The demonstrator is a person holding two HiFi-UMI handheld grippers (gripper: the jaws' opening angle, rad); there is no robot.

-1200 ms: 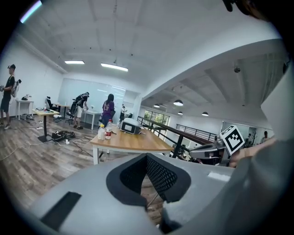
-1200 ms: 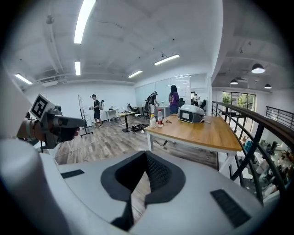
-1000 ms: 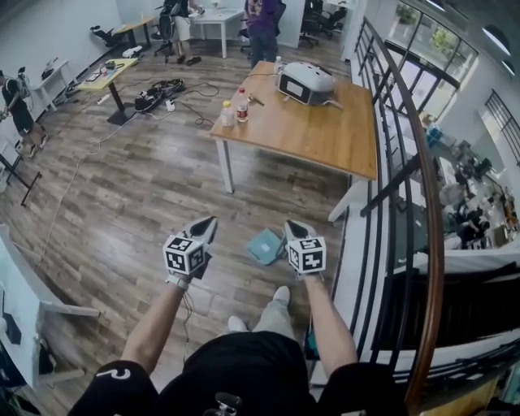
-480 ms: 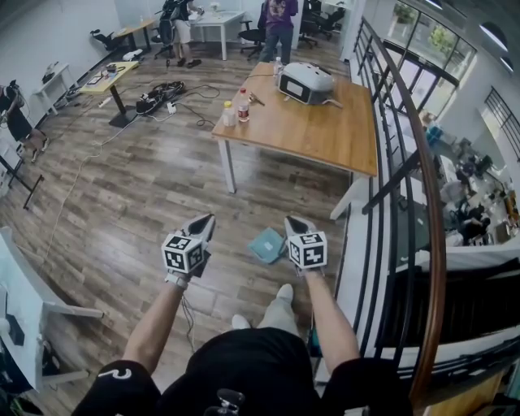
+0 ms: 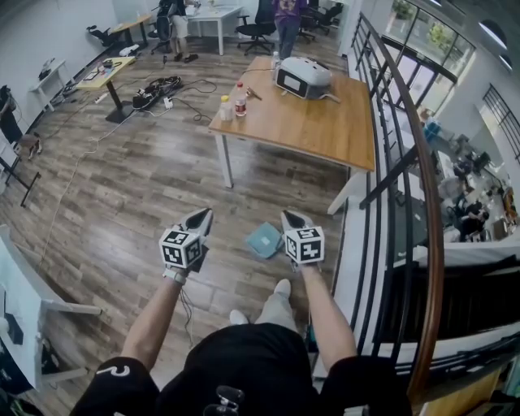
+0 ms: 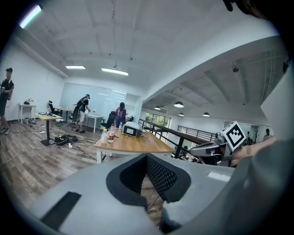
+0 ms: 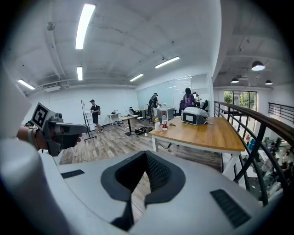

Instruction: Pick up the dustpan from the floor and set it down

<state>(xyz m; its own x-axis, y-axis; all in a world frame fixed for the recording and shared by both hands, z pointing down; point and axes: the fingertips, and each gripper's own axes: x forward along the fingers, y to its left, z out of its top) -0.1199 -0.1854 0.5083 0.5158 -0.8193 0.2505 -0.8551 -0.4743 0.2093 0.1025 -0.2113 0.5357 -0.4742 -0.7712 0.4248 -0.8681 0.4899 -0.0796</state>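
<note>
The dustpan (image 5: 265,240) is lying at eight o'clock of the right claw (image 5: 292,219), nearer it than the left claw (image 5: 200,218), both showing jaws pressed together, empty.

For the person in purple (image 5: 287,15): stepped to the right, now standing beyond the far end of the wooden table (image 5: 309,130). For the left gripper (image 5: 201,216), right gripper (image 5: 290,217) and dustpan (image 5: 264,240): sitting slightly higher in the head view, all 3 together.
</note>
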